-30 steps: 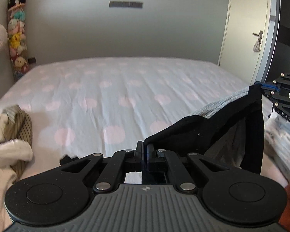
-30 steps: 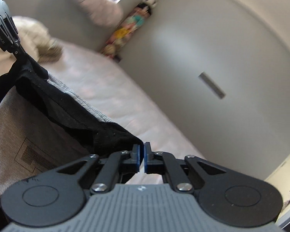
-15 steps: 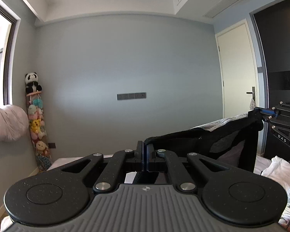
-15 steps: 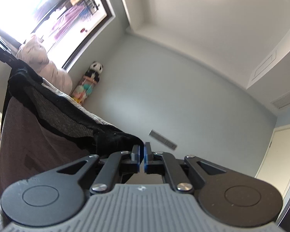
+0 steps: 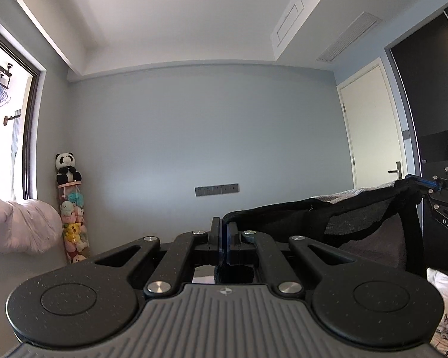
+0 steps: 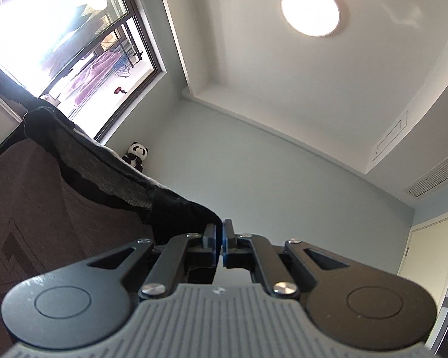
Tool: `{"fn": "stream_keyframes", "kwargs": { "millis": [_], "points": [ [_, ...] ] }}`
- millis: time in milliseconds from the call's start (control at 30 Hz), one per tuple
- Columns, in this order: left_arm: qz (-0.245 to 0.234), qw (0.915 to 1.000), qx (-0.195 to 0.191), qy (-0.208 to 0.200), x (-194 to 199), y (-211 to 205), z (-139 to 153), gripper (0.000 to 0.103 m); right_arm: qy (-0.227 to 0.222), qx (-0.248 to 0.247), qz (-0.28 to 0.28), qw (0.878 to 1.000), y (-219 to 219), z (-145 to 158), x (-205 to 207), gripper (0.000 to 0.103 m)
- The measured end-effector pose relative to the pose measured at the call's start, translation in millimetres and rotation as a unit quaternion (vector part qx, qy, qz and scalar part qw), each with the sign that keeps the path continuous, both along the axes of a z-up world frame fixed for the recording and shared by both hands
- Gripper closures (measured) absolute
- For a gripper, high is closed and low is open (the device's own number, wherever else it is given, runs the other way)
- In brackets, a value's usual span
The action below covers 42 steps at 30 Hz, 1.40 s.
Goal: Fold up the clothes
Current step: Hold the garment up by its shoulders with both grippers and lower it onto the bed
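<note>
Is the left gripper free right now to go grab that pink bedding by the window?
Probably not: the left gripper is shut on the black-trimmed garment, and the pink bedding lies well off.

Both cameras tilt up since a second ago: the polka-dot bed drops out of view, ceiling fills 12 o'clock. Garment (image 5: 358, 223) now hangs lifted off the bed. Right gripper (image 6: 219, 237) sees a ceiling lamp (image 6: 310, 10) at 1 o'clock, window (image 6: 65, 44) at 10 o'clock.

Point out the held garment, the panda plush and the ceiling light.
garment (image 5: 370, 238), left wrist view, grey body panel.
panda plush (image 5: 66, 167), left wrist view, its chest.
ceiling light (image 6: 310, 10), right wrist view, centre of the disc.
</note>
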<state>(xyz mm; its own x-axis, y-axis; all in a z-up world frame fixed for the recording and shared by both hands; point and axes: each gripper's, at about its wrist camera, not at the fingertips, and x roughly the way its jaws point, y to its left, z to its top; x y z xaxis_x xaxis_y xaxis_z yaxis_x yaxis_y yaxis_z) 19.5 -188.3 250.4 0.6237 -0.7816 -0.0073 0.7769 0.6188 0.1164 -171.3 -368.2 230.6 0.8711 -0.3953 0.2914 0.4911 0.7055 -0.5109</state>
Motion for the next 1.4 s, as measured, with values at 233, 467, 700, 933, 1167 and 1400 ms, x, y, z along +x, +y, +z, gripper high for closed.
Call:
{"fn": "stream_keyframes", "kwargs": {
  "millis": [233,467,700,933,1167,1400],
  "points": [
    [0.015,0.9939,0.079,0.075,54.7,-49.0,-66.7,0.102,0.07,0.041,-0.012,0.997,-37.5,-53.4,57.9,0.099],
    [0.039,0.9825,0.137,0.12,135.6,-113.7,-125.0,0.102,0.149,0.096,-0.023,0.984,-93.8,-110.5,155.2,0.098],
    [0.06,0.9635,0.2,0.168,236.1,-176.2,-196.6,0.102,0.225,0.167,-0.038,0.959,-170.4,-179.8,263.0,0.098],
    [0.071,0.9343,0.26,0.234,306.1,-219.9,-289.2,0.102,0.287,0.217,-0.048,0.932,-231.3,-263.1,359.9,0.098],
    [0.082,0.9032,0.27,0.323,355.8,-246.2,-372.1,0.102,0.333,0.28,-0.047,0.899,-276.0,-339.6,428.0,0.098],
    [0.082,0.8837,0.279,0.367,369.7,-249.7,-411.1,0.088,0.356,0.329,-0.055,0.873,-299.7,-381.5,432.6,0.078]
  ]
}}
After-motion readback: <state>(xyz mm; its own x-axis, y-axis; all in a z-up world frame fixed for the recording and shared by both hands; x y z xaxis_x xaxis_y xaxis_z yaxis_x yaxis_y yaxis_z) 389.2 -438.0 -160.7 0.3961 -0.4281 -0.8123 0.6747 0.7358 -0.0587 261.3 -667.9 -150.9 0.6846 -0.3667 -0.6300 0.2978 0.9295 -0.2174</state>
